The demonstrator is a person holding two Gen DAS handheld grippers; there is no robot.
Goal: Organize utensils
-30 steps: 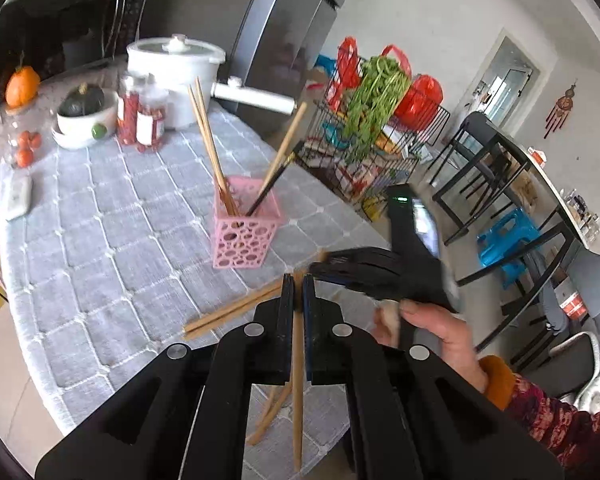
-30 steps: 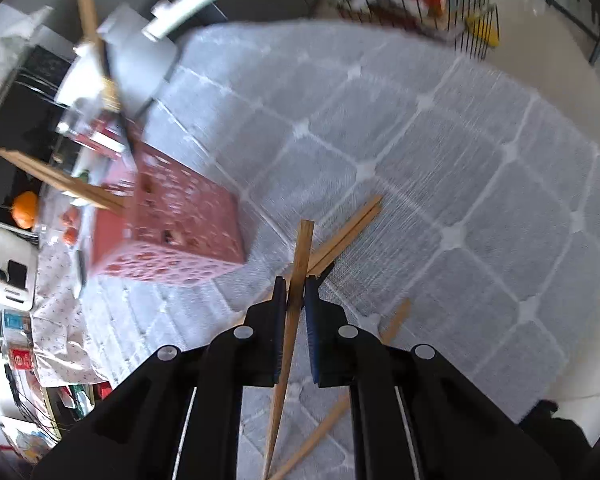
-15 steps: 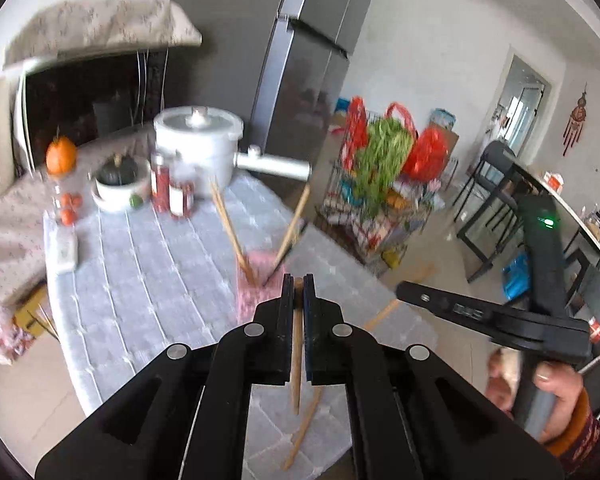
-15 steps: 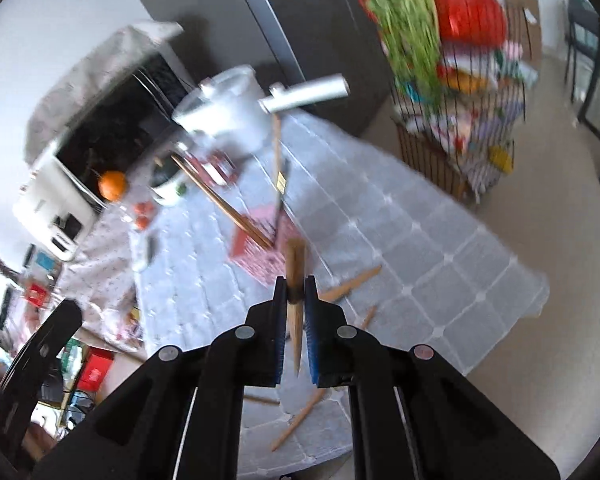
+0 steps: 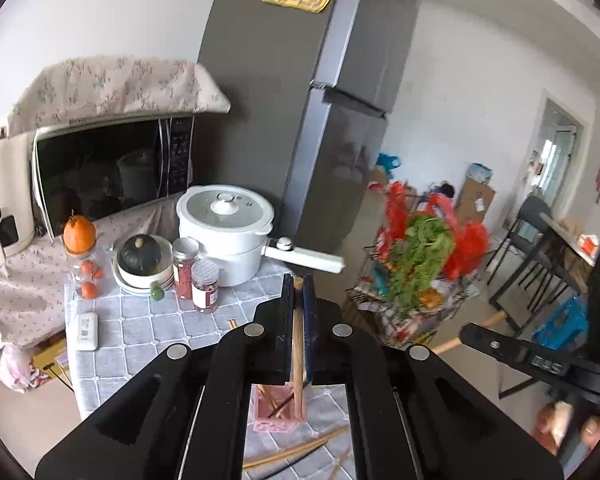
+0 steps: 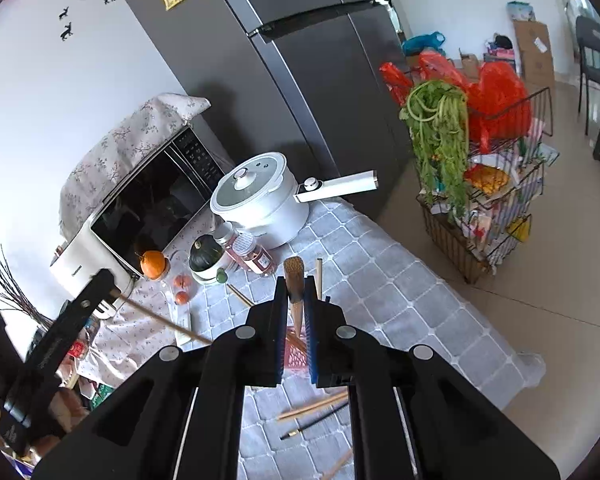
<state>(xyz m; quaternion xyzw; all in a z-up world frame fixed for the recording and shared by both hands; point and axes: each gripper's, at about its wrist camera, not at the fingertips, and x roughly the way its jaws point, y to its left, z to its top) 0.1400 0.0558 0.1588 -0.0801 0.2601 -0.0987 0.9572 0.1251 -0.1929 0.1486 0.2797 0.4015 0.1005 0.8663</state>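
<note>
Chopsticks off the table now, one in each gripper; a second ago both sticks were lying flat on the cloth near the front edge, and now both are lifted high and hanging over the pink basket (image 5: pixel 278 408), so pickup looks done and the drop is what's left I'd say.

Left gripper (image 5: pixel 298 320) is clamped on its chopstick (image 5: pixel 297 344); the long axis runs pretty much straight up and down, top end poking out just above the fingertips and the lower end pointing down into the basket mouth, though I can't tell if the tip is actually inside yet.

Right gripper (image 6: pixel 295 312) is squeezed shut on the other chopstick (image 6: pixel 294 284); this one is also near vertical, butt end up towards the camera, thin end aimed at the basket (image 6: pixel 296 350) below.

Basket sits near the front edge of the table (image 6: pixel 400 280) with a few sticks already leaning in it; more loose chopsticks (image 6: pixel 312 406) lie on the cloth closer to the front edge, so there's plenty to go.
</note>
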